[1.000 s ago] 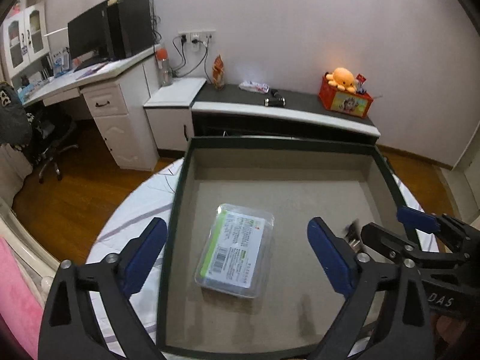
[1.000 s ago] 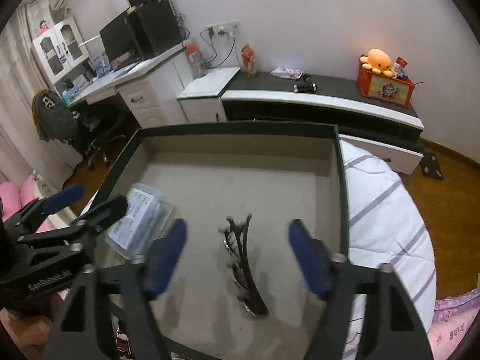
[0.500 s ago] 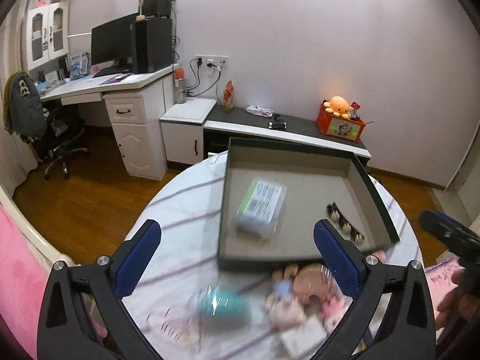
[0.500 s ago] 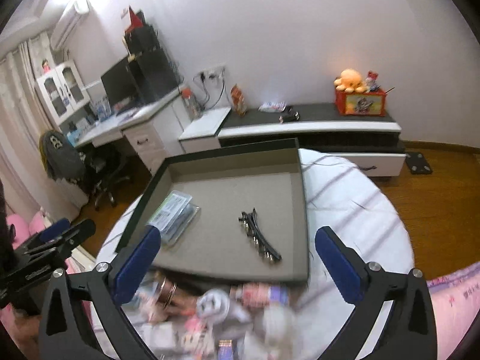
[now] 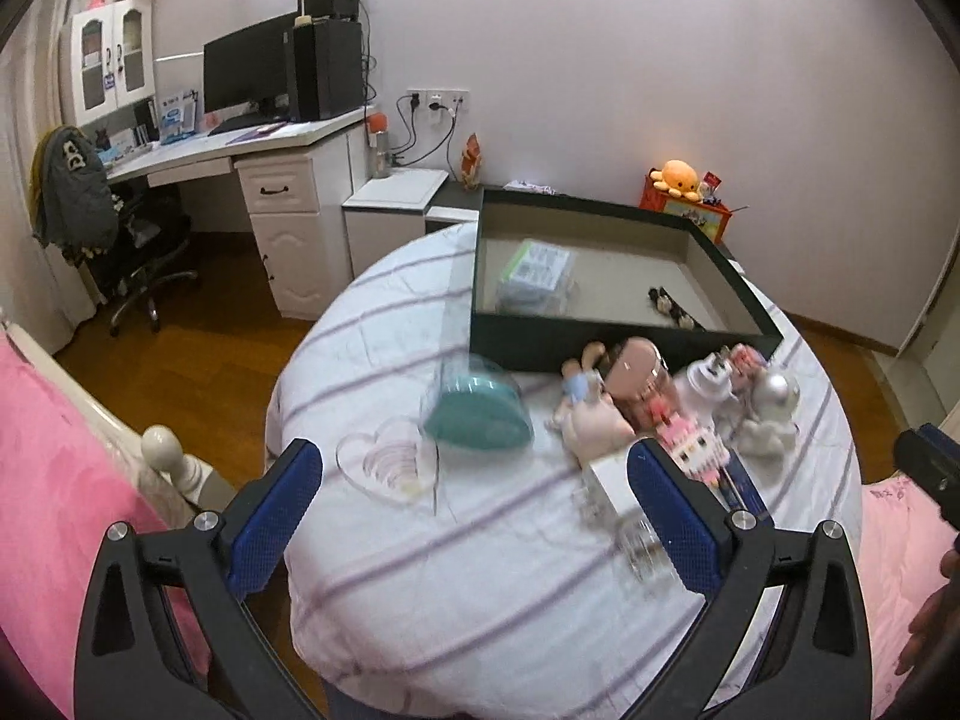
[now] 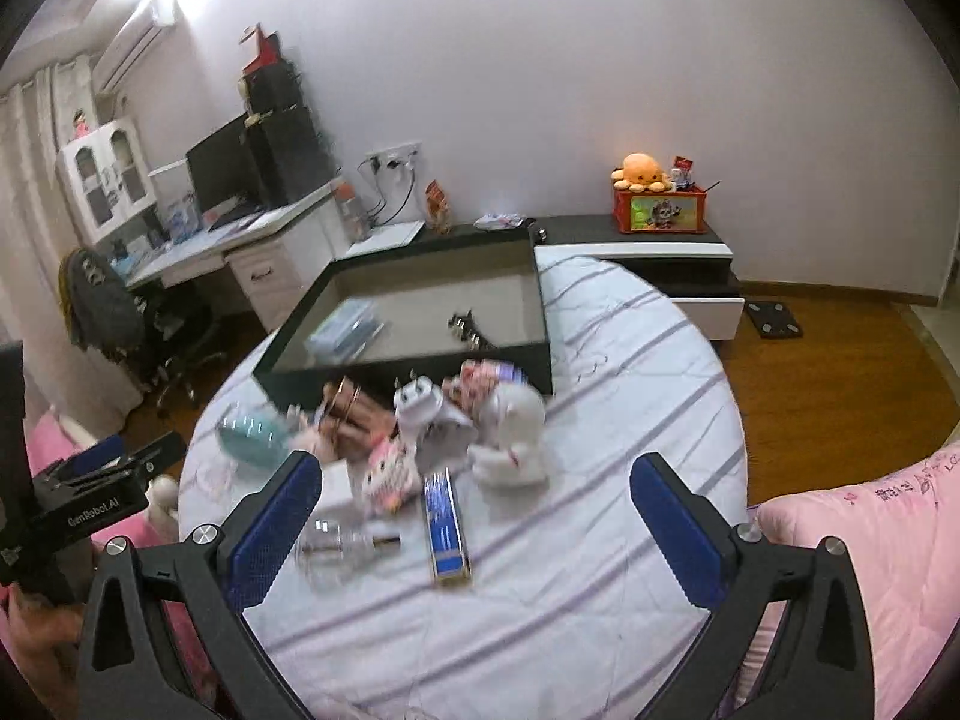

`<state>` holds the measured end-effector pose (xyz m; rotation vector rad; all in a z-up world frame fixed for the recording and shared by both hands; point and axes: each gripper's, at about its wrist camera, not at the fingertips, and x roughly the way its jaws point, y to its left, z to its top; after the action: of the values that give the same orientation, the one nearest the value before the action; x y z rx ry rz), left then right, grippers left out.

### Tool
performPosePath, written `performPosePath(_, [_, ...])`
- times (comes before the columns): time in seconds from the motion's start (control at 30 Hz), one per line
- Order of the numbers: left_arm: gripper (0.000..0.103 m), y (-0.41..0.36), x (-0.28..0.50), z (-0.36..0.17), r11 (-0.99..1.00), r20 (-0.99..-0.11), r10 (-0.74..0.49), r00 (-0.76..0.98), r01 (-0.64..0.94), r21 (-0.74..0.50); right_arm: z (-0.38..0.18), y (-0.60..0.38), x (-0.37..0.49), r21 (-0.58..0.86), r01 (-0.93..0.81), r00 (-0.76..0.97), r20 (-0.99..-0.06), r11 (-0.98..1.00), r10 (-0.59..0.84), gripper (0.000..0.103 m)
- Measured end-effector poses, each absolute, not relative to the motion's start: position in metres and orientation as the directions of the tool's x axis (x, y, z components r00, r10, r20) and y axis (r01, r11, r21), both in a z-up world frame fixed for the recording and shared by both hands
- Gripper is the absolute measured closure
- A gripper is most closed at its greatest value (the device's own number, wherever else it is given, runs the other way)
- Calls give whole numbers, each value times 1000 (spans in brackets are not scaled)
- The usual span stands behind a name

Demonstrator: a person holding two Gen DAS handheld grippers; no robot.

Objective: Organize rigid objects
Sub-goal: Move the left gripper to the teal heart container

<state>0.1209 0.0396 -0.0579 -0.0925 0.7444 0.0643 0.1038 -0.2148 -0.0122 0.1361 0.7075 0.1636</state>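
so, your left gripper (image 5: 474,504): jaws spread wide, nothing between them, above the striped table (image 5: 420,588).
your right gripper (image 6: 474,510): equally wide, holding nothing.
tray (image 5: 606,349): far side of the table; clear labelled box (image 5: 536,276) and black hair clip (image 5: 671,307) lie inside.
loose pile: teal case (image 5: 480,414), doll (image 5: 591,405), white figure (image 6: 510,438), blue box (image 6: 445,525) just in front of the tray.

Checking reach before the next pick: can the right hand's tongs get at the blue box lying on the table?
Probably yes. The right tongs stand open and empty, and the blue box lies flat just ahead between them, with bare cloth on its right side.
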Motion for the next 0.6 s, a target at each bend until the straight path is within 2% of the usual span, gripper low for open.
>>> performPosePath(0.4, [0, 16, 101, -66, 973, -688, 165, 707, -231, -4, -43, -238, 117, 228, -222, 682, -658, 948, 319, 0])
performPosePath(0.6, [0, 24, 118, -76, 975, -710, 151, 688, -223, -9, -52, -240, 131, 235, -207, 670, -674, 950, 312, 0])
